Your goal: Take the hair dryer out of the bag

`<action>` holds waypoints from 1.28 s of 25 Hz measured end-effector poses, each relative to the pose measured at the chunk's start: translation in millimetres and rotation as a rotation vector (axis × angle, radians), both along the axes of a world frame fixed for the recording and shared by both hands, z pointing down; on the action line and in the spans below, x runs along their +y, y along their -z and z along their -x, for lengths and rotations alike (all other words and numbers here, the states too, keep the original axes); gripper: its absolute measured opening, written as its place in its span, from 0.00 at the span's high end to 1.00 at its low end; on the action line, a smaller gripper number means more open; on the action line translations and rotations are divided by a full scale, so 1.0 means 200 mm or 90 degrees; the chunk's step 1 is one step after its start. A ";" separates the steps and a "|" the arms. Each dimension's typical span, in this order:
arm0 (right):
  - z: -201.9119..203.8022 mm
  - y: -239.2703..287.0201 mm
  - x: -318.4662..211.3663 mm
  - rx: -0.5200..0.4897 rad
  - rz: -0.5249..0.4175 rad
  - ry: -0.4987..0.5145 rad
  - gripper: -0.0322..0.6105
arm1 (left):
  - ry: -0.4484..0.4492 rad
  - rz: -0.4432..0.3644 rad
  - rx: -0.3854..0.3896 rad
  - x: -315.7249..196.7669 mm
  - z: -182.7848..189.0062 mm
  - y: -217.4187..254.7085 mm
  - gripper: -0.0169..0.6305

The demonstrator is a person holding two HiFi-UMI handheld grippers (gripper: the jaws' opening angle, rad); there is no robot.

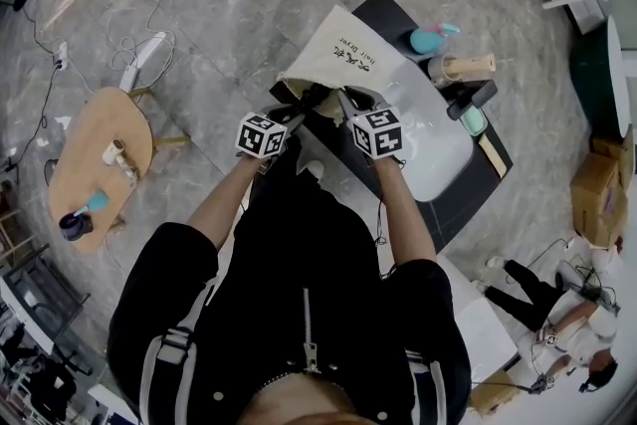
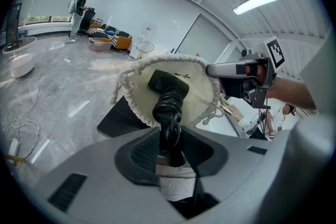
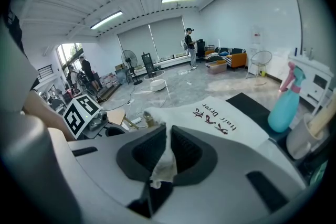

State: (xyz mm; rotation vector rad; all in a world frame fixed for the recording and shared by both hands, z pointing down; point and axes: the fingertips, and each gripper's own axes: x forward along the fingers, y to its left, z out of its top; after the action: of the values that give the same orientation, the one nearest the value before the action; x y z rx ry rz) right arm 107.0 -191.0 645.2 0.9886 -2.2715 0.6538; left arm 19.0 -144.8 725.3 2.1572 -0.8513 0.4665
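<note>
"Where was the hair dryer (image 2: 167, 84)?"

"At the mouth of the cream bag (image 2: 202, 93), with the left gripper (image 2: 170, 140) clamped on its black, cord-wound end."

"And the right gripper (image 3: 166, 152)?"

"Pinching a fold of the bag's cloth. The bag lay on the dark counter (image 1: 470, 192)."

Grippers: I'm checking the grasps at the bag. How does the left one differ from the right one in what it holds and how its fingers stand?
The left gripper is shut on the dryer's coiled black cord; the right gripper is shut on the cloth edge of the bag. The left gripper's fingers stand apart round the thick cord; the right gripper's are nearly together on thin cloth. Both are at the bag's mouth.
</note>
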 end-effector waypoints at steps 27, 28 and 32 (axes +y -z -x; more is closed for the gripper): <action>0.00 -0.01 -0.01 -0.009 0.003 0.003 0.89 | 0.002 -0.030 -0.057 0.04 0.25 0.03 0.68; 0.00 -0.01 -0.01 -0.010 0.003 0.003 0.89 | -0.005 -0.034 -0.060 0.03 0.24 0.05 0.66; 0.00 -0.01 -0.02 -0.014 0.005 0.003 0.89 | -0.033 -0.044 -0.071 -0.04 0.18 0.13 0.60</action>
State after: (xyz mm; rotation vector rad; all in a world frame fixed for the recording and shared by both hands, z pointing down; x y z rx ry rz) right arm 108.0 -194.1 646.8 0.9771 -2.2878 0.6736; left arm -17.9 -152.2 699.0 2.2373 -0.8854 0.5972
